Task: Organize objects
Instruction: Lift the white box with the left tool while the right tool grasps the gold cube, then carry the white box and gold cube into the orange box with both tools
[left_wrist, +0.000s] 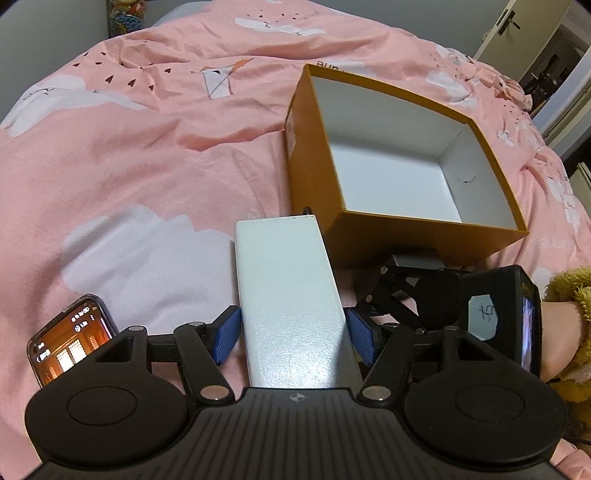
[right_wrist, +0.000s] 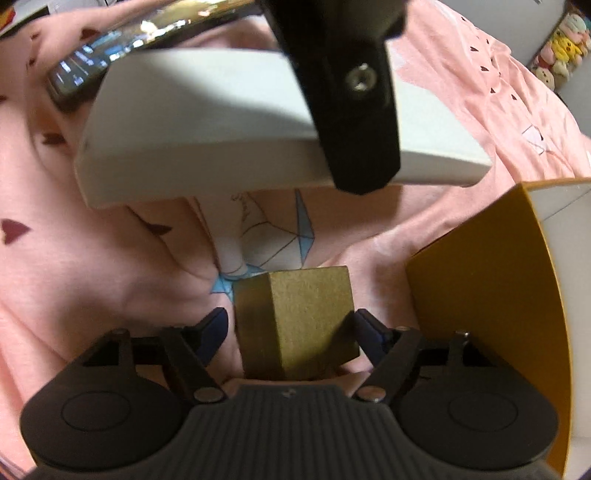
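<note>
My left gripper (left_wrist: 293, 336) is shut on a long white box (left_wrist: 291, 295), its blue pads against both long sides, holding it above the pink bedspread. An open orange box (left_wrist: 373, 229) with a white empty inside stands just ahead to the right. In the right wrist view, my right gripper (right_wrist: 290, 332) has a small olive-gold box (right_wrist: 299, 325) between its fingers; the right finger touches it, the left shows a small gap. The white box (right_wrist: 207, 122) and the left gripper's black finger (right_wrist: 351, 92) hang above. The orange box's wall (right_wrist: 491, 288) stands right.
A pink bedspread (left_wrist: 147, 147) with clouds and kites covers the bed. A lit phone (left_wrist: 70, 345) lies at the lower left. The right gripper's body (left_wrist: 498, 314) sits beside the orange box. A door (left_wrist: 517, 22) and plush toys (right_wrist: 557, 48) are off the bed.
</note>
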